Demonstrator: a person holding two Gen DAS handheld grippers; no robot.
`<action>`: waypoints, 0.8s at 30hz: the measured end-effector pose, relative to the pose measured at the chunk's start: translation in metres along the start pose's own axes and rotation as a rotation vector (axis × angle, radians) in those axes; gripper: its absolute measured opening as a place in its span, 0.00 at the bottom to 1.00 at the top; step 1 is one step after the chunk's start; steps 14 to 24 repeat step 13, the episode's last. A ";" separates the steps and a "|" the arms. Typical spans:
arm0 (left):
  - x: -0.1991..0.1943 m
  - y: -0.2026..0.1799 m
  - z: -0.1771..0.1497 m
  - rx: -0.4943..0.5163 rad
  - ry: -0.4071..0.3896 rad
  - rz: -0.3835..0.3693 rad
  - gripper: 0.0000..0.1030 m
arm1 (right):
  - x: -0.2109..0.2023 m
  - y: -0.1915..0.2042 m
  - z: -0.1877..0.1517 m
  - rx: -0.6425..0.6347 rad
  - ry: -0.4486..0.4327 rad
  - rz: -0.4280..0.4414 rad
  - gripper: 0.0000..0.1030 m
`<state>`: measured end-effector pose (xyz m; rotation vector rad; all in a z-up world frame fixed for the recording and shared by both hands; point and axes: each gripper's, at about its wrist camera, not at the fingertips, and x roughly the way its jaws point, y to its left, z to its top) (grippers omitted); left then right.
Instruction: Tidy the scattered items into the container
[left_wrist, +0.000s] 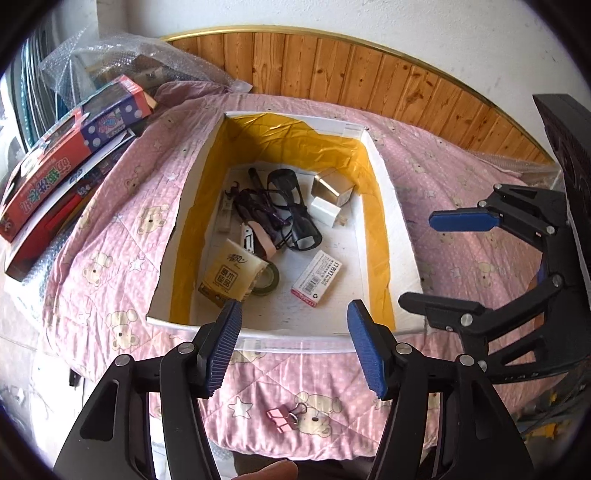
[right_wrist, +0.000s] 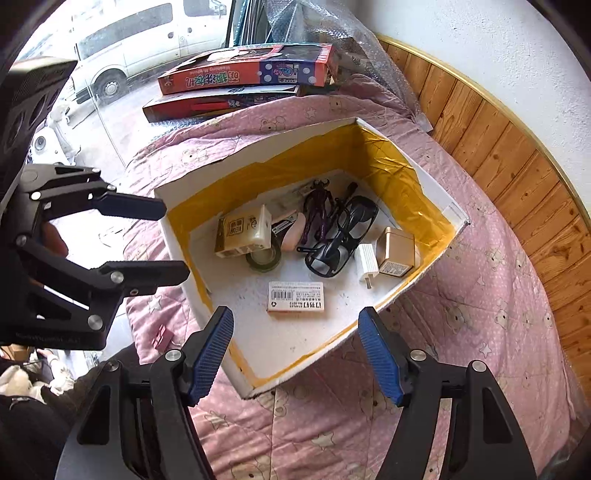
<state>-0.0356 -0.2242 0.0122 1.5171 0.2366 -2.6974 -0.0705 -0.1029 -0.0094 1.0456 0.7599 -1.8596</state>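
**Desk:** Pink bear-print quilt (left_wrist: 122, 236) on a bed, wood panelling behind. Left wrist view first: what needs doing?

**Photographer:** One stray remains in sight, a pink clip (left_wrist: 283, 416), lying on the quilt at the near edge, outside the box (left_wrist: 388, 206) and below the left hand-held gripper (left_wrist: 294, 349). That gripper hangs empty, jaws spread wide, over the box's near wall. Inside lie glasses (left_wrist: 295, 206), a tissue pack (left_wrist: 232, 273), a tape roll (left_wrist: 269, 281), a staple box (left_wrist: 317, 277), a white plug (left_wrist: 325, 214) and a gold cube (left_wrist: 328, 189).

**Desk:** And the right?

**Photographer:** The right hand-held gripper (left_wrist: 458, 258) stands off at the box's right side, also gaping, nothing in it.

**Desk:** Right wrist view?

**Photographer:** Same box (right_wrist: 173, 206), seen cornerwise. The right hand-held gripper (right_wrist: 295, 350) is empty above its near corner; the left hand-held gripper (right_wrist: 173, 240) hovers by the left wall. The clip (right_wrist: 161, 336) lies on the quilt (right_wrist: 480, 314) beside that wall, nearer the left.

**Desk:** How best to take it?

**Photographer:** My judgement: the left should draw back toward the bed's edge, come straight down, and pinch the clip across its body. The wire handles would likely slip. The soft quilt will give, so press lightly, then lift clear of the wall before letting go.
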 end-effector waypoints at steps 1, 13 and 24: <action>-0.002 -0.002 -0.001 -0.002 -0.004 -0.005 0.63 | -0.001 0.002 -0.005 -0.006 0.001 -0.001 0.71; -0.016 -0.021 -0.006 0.015 -0.053 -0.004 0.64 | 0.003 0.009 -0.033 0.014 0.013 0.008 0.71; -0.016 -0.021 -0.006 0.015 -0.053 -0.004 0.64 | 0.003 0.009 -0.033 0.014 0.013 0.008 0.71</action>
